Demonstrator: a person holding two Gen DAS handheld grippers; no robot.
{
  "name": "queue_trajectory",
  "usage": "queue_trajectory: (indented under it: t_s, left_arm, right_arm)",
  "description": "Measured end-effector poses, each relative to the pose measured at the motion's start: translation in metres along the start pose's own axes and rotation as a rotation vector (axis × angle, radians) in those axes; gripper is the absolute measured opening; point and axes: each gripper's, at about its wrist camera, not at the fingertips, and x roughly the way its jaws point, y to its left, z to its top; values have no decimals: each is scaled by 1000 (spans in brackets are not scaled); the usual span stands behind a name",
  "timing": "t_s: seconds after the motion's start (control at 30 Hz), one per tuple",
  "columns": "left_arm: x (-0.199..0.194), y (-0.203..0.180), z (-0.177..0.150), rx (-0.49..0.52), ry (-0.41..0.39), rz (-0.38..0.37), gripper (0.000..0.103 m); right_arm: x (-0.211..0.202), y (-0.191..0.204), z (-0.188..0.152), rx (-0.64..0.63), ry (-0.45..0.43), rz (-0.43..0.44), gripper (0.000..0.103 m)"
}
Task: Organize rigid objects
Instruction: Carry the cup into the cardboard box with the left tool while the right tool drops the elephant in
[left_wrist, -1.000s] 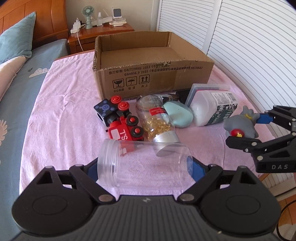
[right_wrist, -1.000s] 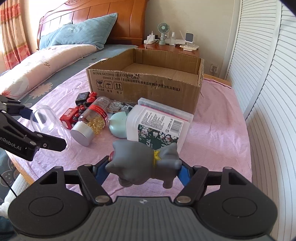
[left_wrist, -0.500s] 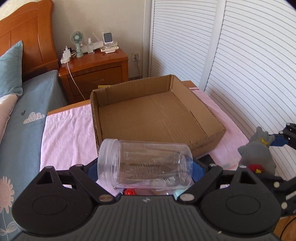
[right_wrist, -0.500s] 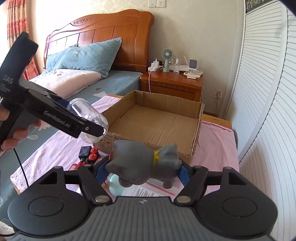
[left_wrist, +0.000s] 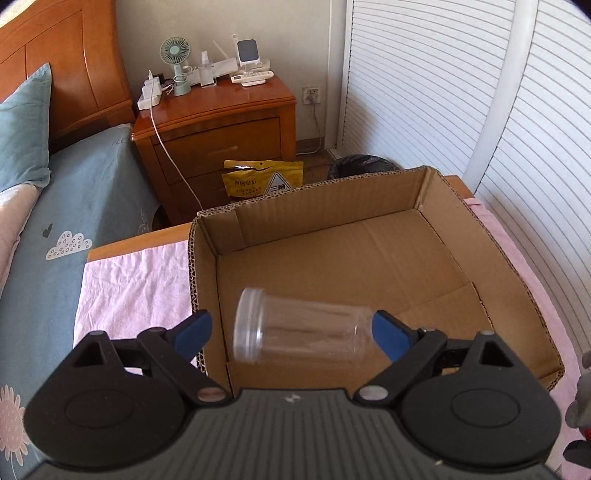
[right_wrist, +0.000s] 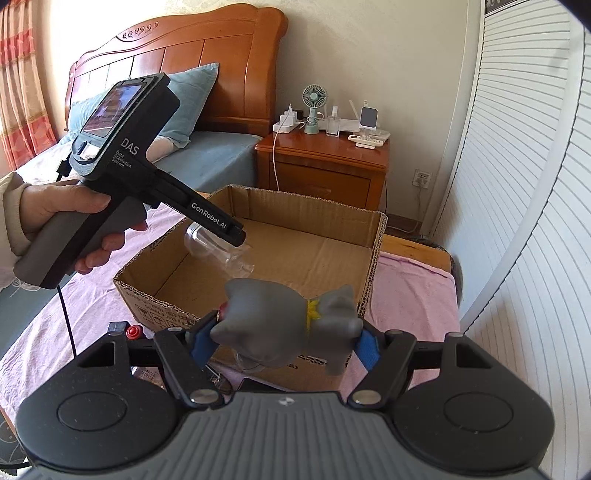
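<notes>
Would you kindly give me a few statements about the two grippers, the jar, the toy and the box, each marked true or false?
1. The clear plastic jar lies sideways over the cardboard box. True.
2. The left gripper is clamped tight on the jar. False: its jaws are opening, and a gap shows between the left pad and the jar's mouth.
3. The right gripper holds a grey rubber animal toy. True.
4. The box already holds several toys. False: only bare cardboard floor shows beneath the jar.
5. A small green fan stands on the wooden nightstand. True.
</notes>
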Motion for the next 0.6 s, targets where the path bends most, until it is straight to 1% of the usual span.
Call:
queue_trajectory:
  t_s: [0.07,0.23,0.33,0.47,0.6]
  left_arm:
    - [-5,4,-3,-8,-8,-16,93]
    - [-31,11,-17,-2,-32,-14,94]
    - [-53,16,-30,-6,-55,-22,98]
    - [-82,24,-53,-14,-94,-39,100]
    - [-106,24,-82,-17,-141,-18,101]
  right_arm:
    - [3,1,1,-4,1,1,77]
    - [9,2,5,-3,8,3,77]
    - [14,3,11,-3,16,3,77]
    - [29,1,24,6,36,8,77]
    - [54,-2,40,23,71,0,77]
